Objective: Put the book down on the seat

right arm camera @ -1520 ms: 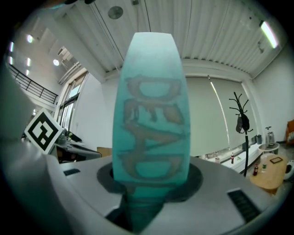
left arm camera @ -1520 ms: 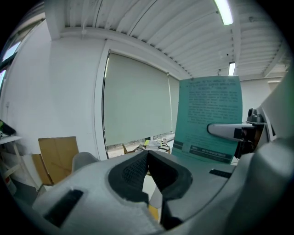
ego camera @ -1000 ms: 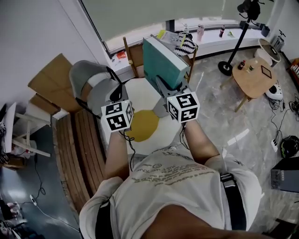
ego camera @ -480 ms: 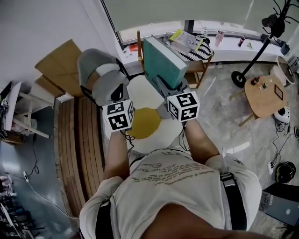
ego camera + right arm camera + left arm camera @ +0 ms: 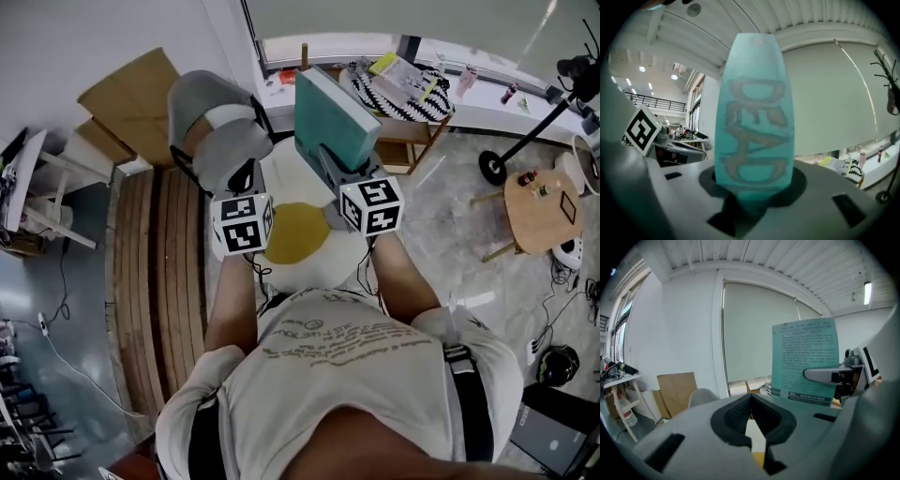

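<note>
A teal book (image 5: pixel 333 117) stands upright on edge, with my right gripper (image 5: pixel 330 167) shut on its lower end. Up close the book's spine (image 5: pixel 754 112) fills the right gripper view between the jaws. In the left gripper view the book's back cover (image 5: pixel 804 359) shows at the right, with the right gripper (image 5: pixel 820 375) clamped across it. Below both grippers lies a round white seat with a yellow centre (image 5: pixel 292 234). My left gripper (image 5: pixel 246 178) hovers over the seat's left side, jaws shut with nothing in them (image 5: pixel 751 401).
A grey shell chair (image 5: pixel 214 122) stands just left of the seat. A wooden chair (image 5: pixel 412 117) with papers and a striped cloth is behind the book. Wooden slats (image 5: pixel 159 272) run along the left; a small round table (image 5: pixel 544 211) is at the right.
The head view has swung, so the room has slid right and down in the picture. Both grippers and the gripped book keep nearly the same place over the seat.
</note>
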### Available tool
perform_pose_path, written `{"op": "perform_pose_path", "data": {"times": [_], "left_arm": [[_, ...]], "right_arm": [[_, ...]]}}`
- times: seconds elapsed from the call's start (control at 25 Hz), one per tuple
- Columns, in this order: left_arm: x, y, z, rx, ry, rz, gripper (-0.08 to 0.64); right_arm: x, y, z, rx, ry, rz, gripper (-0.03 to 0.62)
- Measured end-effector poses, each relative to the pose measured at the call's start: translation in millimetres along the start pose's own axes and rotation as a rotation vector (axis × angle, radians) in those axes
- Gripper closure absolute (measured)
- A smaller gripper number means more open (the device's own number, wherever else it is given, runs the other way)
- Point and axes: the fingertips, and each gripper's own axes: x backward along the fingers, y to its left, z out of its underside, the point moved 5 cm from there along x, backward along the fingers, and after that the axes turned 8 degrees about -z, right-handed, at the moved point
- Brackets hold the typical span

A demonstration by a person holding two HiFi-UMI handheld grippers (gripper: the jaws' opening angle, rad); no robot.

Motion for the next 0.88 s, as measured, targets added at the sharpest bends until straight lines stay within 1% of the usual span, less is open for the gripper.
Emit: {"op": "perform_pose_path", "data": {"times": [0.08,0.16,0.28,0.56,0.64,0.76,0.88], "left_arm": [[-6.0,14.1,2.7,0.001,0.013,0.002,0.538],[-12.0,29.8,11.3,0.032,0.036,0.007,0.538],[-23.6,49.7,30.4,0.067,0.088,0.011,0.538],[-50.8,77.3,80.0,0.133,0.199,0.030,0.538],[-55.9,80.4,100.9,0.151,0.245,0.049,0.538],[-61.6,83.6,137.3,0.169,0.317,0.087,0.538],[-72.9,88.6,176.1,0.188,0.384,0.119,0.538]], "right_arm": [[-13.5,4.9,4.8,-0.014,0.016,-0.008,0.419],[-28.4,12.2,12.1,-0.008,0.046,-0.018,0.419],[-50.0,20.7,27.1,-0.021,0.093,-0.026,0.419],[-86.6,29.2,74.4,-0.064,0.197,-0.052,0.419],[-94.5,33.1,97.1,-0.092,0.229,-0.079,0.419],[-102.9,44.9,142.1,-0.149,0.297,-0.133,0.419],[-110.4,52.7,189.6,-0.193,0.380,-0.134,0.419]]}}
